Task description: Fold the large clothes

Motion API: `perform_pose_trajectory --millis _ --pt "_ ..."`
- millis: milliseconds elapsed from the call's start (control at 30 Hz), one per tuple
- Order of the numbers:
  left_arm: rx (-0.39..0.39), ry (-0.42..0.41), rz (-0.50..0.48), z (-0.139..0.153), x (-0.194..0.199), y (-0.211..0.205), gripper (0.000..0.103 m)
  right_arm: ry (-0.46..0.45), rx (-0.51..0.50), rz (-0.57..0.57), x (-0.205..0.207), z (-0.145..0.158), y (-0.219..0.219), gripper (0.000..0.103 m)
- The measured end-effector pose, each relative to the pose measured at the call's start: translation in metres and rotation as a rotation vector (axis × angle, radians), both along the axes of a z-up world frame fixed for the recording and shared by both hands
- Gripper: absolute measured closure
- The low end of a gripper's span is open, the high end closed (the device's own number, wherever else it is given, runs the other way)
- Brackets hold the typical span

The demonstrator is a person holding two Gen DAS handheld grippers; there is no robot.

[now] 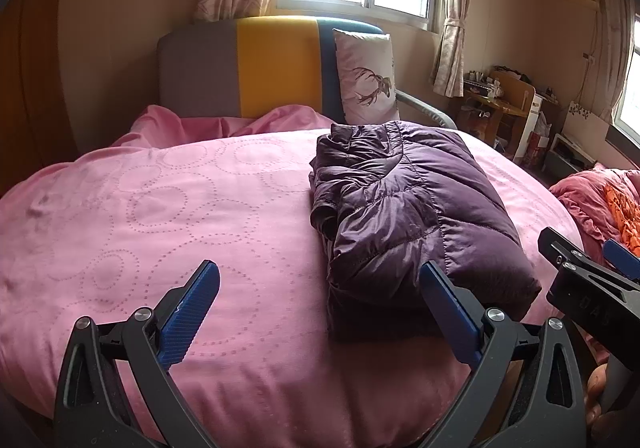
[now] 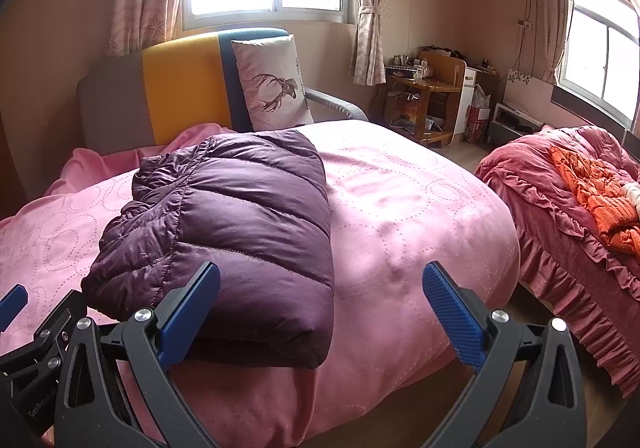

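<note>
A: Where is the garment found?

B: The dark purple quilted puffer jacket (image 1: 408, 204) is seen lying on the pink dotted-circle bed cover (image 1: 160, 216), already gathered into a compact rectangular bundle. Its long axis is judged to run from the near foot edge of the bed away toward the grey, yellow and blue headboard (image 1: 256, 68). The smooth folded side is turned toward the right; the crumpled collar and sleeve edges are turned toward the left.

A: And how is it placed against each claw?

B: From the left claw (image 1: 320, 308) the bundle is seen ahead and to the right, its near end just beyond the right-hand blue pad (image 1: 448, 312). From the right claw (image 2: 320, 308) it is seen ahead and to the left, with the left-hand blue pad (image 2: 188, 312) overlapping its near corner in the view; whether contact is made cannot be told. The bundle is thus flanked, one claw at each side of its near end.

A: What is held?

B: Nothing. Both claws are spread wide and empty.

A: Which is nearer?

B: The right claw is judged slightly nearer. The folding is judged nearly complete; any further move would be made along the near short edge.

A: Beyond it?

B: A white deer-print pillow (image 1: 366, 76) is propped against the headboard, and a second bed with a red ruffled cover (image 2: 560, 208) stands well apart to the right.
</note>
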State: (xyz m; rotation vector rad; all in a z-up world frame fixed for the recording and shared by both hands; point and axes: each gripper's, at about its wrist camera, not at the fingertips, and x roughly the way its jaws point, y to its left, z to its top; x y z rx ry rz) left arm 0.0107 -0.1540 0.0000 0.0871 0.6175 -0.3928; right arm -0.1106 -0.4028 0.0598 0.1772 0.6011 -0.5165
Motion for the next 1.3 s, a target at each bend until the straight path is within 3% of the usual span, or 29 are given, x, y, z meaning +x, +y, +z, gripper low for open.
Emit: perform_pose_trajectory --millis 1300 --pt "0.011 -0.008 0.014 -0.0018 -0.0068 0.0014 0.004 0.012 0.019 0.046 0.003 -0.0044 0.0087 0.002"
